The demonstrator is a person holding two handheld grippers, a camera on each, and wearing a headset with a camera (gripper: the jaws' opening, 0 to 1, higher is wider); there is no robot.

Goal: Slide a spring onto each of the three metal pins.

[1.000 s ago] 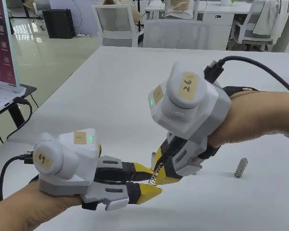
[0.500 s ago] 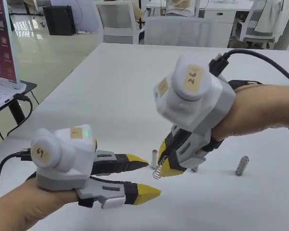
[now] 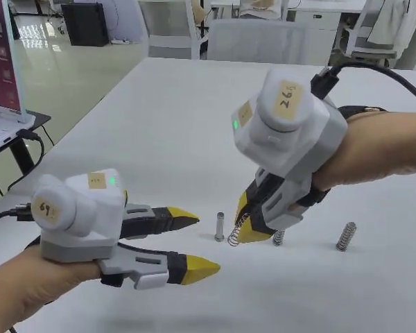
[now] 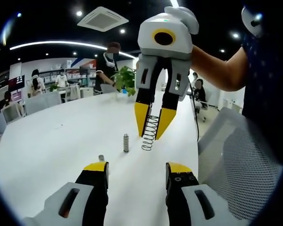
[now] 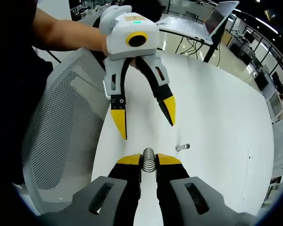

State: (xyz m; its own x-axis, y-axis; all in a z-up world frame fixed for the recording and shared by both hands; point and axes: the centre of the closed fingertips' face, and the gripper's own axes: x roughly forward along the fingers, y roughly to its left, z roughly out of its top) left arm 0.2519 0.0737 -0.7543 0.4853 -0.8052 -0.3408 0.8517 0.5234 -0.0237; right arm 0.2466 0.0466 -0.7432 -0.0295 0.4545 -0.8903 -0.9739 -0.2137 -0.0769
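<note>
Right claw (image 3: 244, 233) of mine is closed on a spring (image 3: 236, 231). It hangs tilted from the tips, just right of the bare pin (image 3: 220, 227), and does not touch it. My left claw (image 3: 205, 243) is open and holds nothing, near-left of this pin. Further right stand a second spring (image 3: 279, 238), half hidden behind the right claw, and a third spring (image 3: 346, 236), well apart. The table (image 3: 159, 125) is wide on the far side; its left edge is well away.

Bright, even overhead light from ceiling spots (image 4: 79, 13) and a curved strip light (image 4: 61, 44). Soft, faint shadows on the white table (image 3: 159, 125); window glare on the floor (image 3: 59, 66). Strong fisheye bending at edges of both gripper views; head view sharp.
</note>
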